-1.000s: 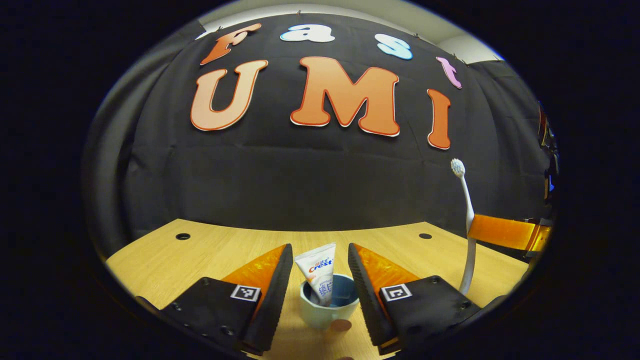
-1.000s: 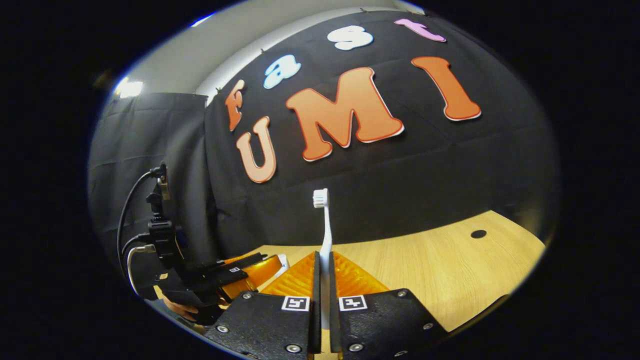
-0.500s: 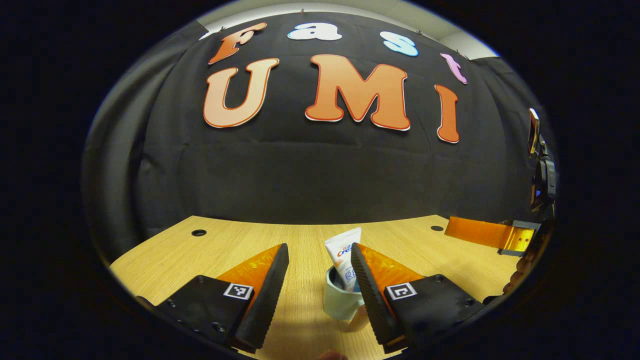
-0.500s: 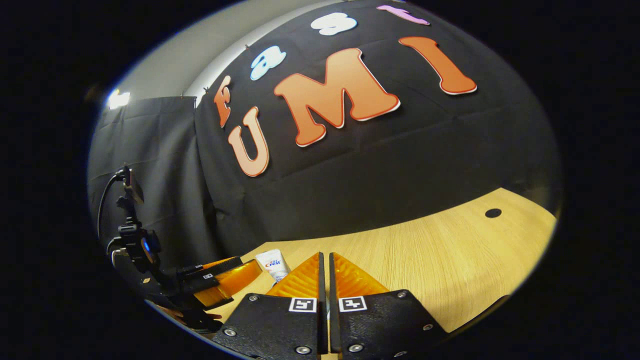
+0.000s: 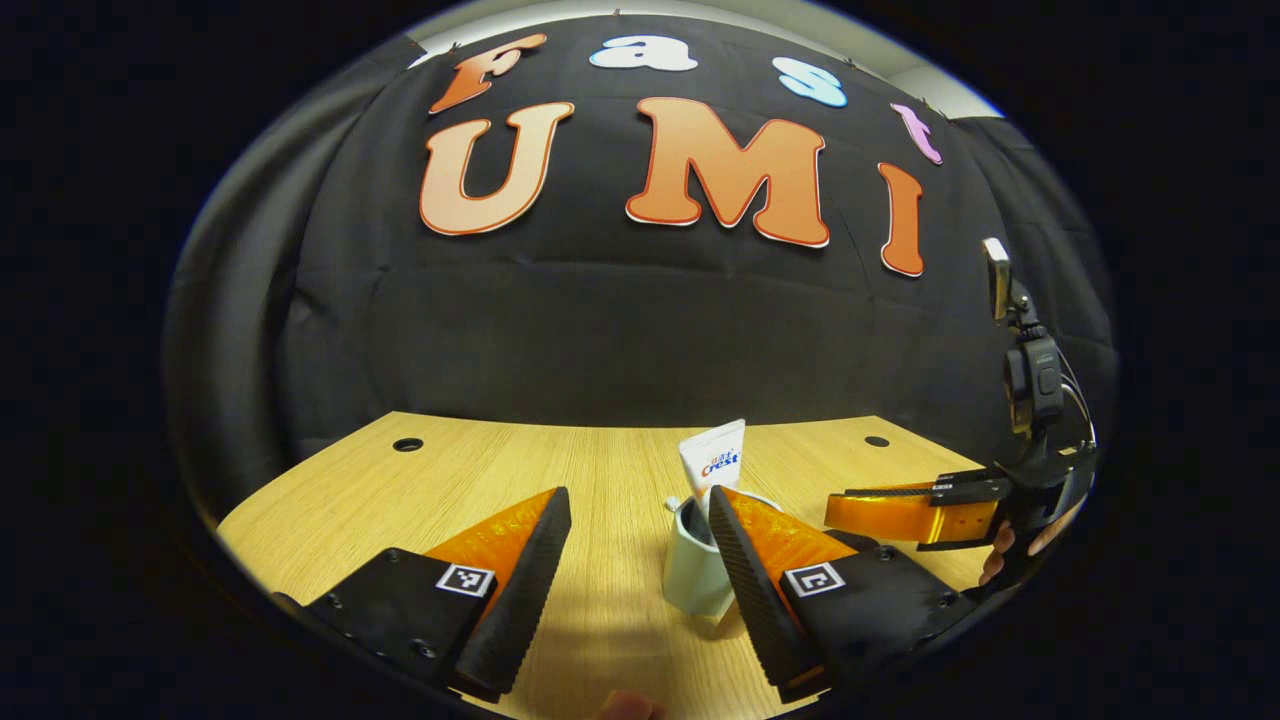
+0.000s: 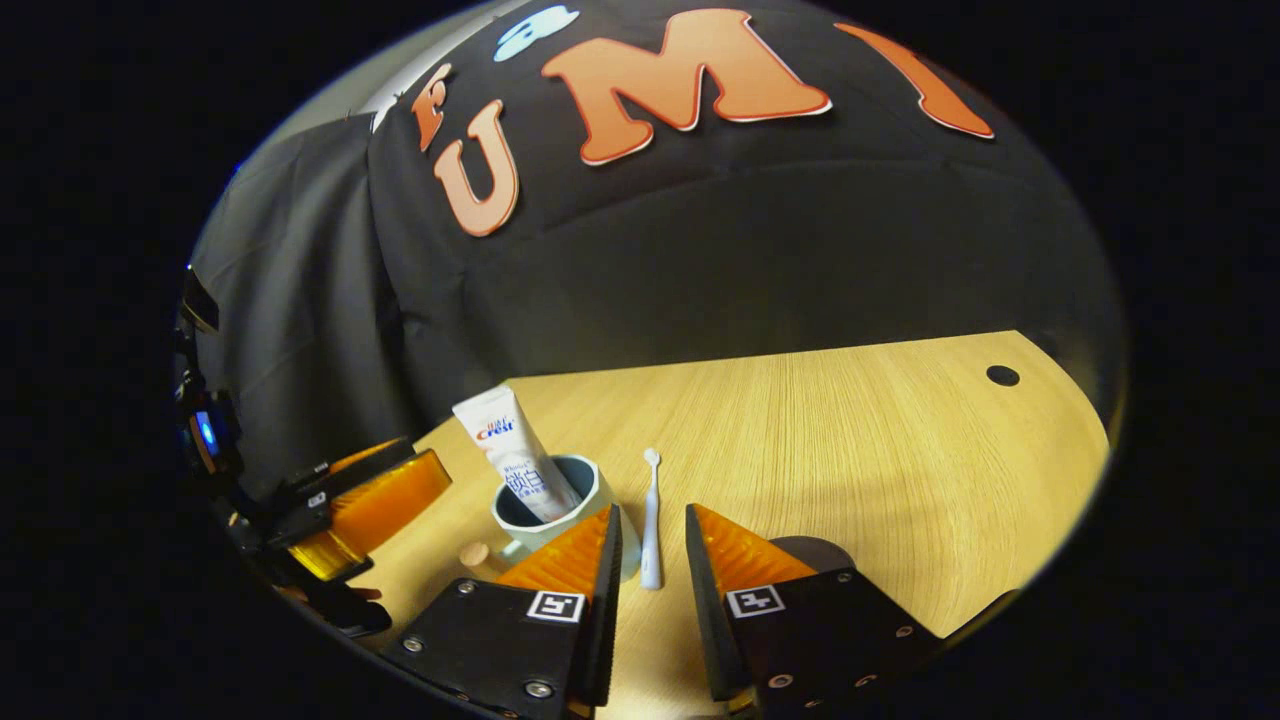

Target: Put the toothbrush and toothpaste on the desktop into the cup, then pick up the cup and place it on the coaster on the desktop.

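Toothpaste tube is being seen standing tilted inside the pale mug, cap end down, flat crimped end leaning up and away from the mug's rim. The mug is being taken as the landmark and is resting on the wooden desktop.

In the right gripper view, the white toothbrush is lying flat on the desktop just beside the mug, outside it, bristle end pointing away from the camera. The right gripper is being held low over the handle end of the toothbrush with its fingers spread apart; the toothbrush is sitting in the gap, and whether either finger is touching it cannot be told. A dark round coaster is being partly covered by the finger farther from the mug. A small brown round piece is lying on the desktop near the mug's base, on the side toward the other gripper.

In the left gripper view, the left gripper is being held with its fingers spread wide and nothing between them; the mug is being partly hidden behind one finger, with the toothpaste tube sticking up above it. A hand is being seen beyond the mug, holding the right gripper.
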